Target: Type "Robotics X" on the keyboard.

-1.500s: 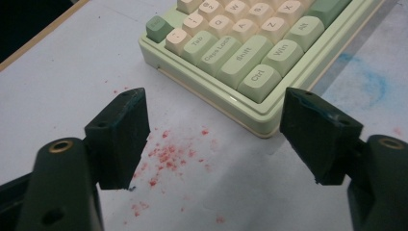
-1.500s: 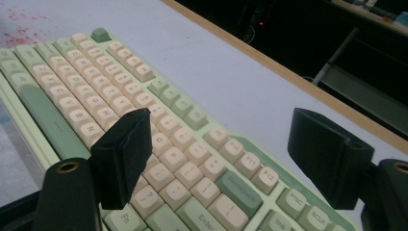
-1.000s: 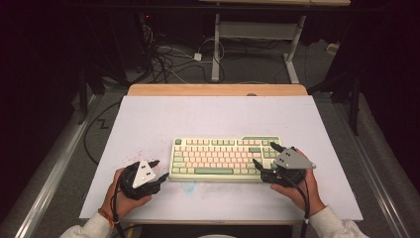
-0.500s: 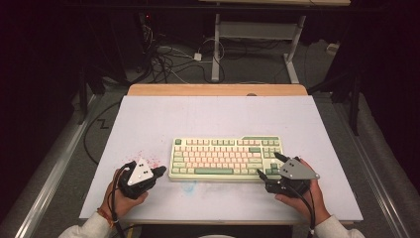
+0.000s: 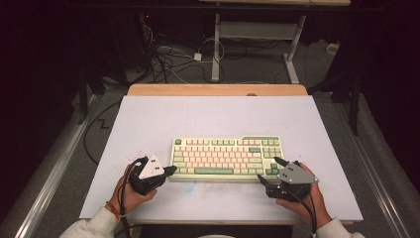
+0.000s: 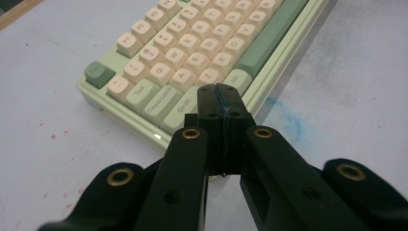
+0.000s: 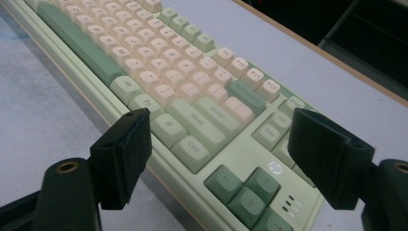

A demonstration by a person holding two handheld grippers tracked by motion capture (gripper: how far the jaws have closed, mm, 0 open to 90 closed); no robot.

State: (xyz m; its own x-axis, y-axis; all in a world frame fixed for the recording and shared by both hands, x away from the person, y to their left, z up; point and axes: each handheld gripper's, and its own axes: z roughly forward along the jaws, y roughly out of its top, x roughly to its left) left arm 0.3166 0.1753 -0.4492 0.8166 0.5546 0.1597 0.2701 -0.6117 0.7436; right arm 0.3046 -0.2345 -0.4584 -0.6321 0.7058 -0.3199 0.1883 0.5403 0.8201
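Observation:
A pale green keyboard [image 5: 225, 157] with cream and dark green keys lies flat near the front of the white table [image 5: 208, 119]. My left gripper [image 5: 171, 170] is shut with nothing in it, its tip at the keyboard's front left corner [image 6: 159, 137]. In the left gripper view its jaws [image 6: 221, 98] are pressed together over the Shift key area. My right gripper [image 5: 267, 171] stands open at the keyboard's front right corner. Its black pads [image 7: 127, 149] straddle the right end of the keyboard [image 7: 192, 125], with the arrow keys [image 7: 248, 190] between them.
The table's wooden back edge [image 5: 218, 89] runs behind the white sheet. Cables [image 5: 163, 59] and a desk frame [image 5: 257, 34] lie on the dark floor beyond. Red specks [image 5: 130, 157] and a blue smudge [image 6: 288, 120] mark the table near the left gripper.
Both hands have drawn back slightly toward the table's front edge. The right gripper has dropped lower beside the keyboard's right corner; the keyboard has not moved.

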